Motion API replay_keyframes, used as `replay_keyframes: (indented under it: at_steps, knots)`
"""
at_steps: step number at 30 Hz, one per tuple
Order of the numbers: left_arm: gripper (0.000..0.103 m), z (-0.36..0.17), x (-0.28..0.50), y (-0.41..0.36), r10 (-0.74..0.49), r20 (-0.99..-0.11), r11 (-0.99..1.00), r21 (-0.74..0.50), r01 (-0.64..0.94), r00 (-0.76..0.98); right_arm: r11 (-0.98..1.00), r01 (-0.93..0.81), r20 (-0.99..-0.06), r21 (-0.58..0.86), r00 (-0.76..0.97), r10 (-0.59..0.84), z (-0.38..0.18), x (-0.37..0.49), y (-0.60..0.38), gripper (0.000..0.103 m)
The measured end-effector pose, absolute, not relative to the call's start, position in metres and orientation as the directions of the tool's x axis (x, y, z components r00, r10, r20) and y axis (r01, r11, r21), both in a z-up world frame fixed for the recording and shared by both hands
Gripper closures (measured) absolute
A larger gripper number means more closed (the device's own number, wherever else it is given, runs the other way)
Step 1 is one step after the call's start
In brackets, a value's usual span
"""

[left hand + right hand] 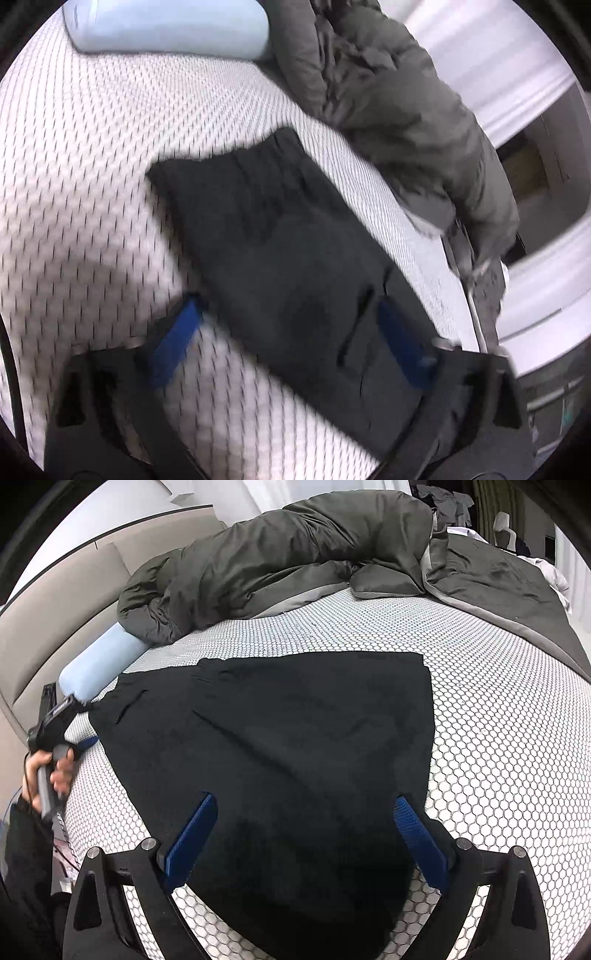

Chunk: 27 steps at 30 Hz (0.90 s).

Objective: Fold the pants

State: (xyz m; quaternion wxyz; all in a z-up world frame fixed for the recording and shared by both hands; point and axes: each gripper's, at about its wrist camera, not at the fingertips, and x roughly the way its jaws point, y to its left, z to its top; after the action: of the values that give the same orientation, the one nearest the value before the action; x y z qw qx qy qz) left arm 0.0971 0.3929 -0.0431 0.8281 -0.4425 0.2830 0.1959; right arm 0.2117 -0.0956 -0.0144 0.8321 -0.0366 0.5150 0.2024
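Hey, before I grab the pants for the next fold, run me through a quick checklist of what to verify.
1. Pants lying flat on the mattress: ok.
2. Right gripper jaws open, nothing held: ok.
3. Left gripper jaws open over the pants edge, nothing pinched: ok.
4. Duvet off the pants: ok.
5. Blue pillow clear of the pants corner: cannot tell.
6. Left wrist view sharp enough to aim: not ok, blurred.

Matt black cloth pants (280, 738) lie on a white honeycomb-textured mesh mattress (498, 760) beside a crumpled grey fabric duvet (280, 557).
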Motion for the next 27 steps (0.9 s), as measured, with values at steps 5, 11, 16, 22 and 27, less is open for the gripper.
replay_keyframes:
  at_steps: [5, 11, 16, 22, 27]
  knots:
    - [0.102, -0.028, 0.110, 0.378, 0.228, -0.662, 0.573, -0.501, -0.648, 0.714, 0.924, -0.351, -0.877, 0.149, 0.385, 0.288, -0.018, 0.216, -0.106, 0.005]
    - [0.102, 0.059, 0.121, 0.269, 0.214, -0.499, 0.794, -0.412, -0.447, 0.840, 0.934, -0.319, -0.862, 0.163, 0.414, 0.292, -0.010, 0.215, -0.121, 0.005]
    - [0.102, 0.113, 0.161, 0.128, -0.022, -0.393, 0.917, -0.375, -0.138, 0.919, 0.945, -0.283, -0.851, 0.165, 0.443, 0.281, -0.003, 0.214, -0.136, 0.005]
    - [0.056, 0.053, 0.213, -0.024, -0.300, -0.577, 0.924, -0.375, 0.080, 0.760, 0.967, -0.202, -0.853, 0.156, 0.466, 0.235, 0.000, 0.215, -0.169, 0.005]
    - [0.042, 0.000, 0.184, -0.054, -0.355, -0.658, 0.923, -0.358, 0.140, 0.664, 0.985, -0.128, -0.873, 0.117, 0.459, 0.163, -0.005, 0.217, -0.193, 0.005]
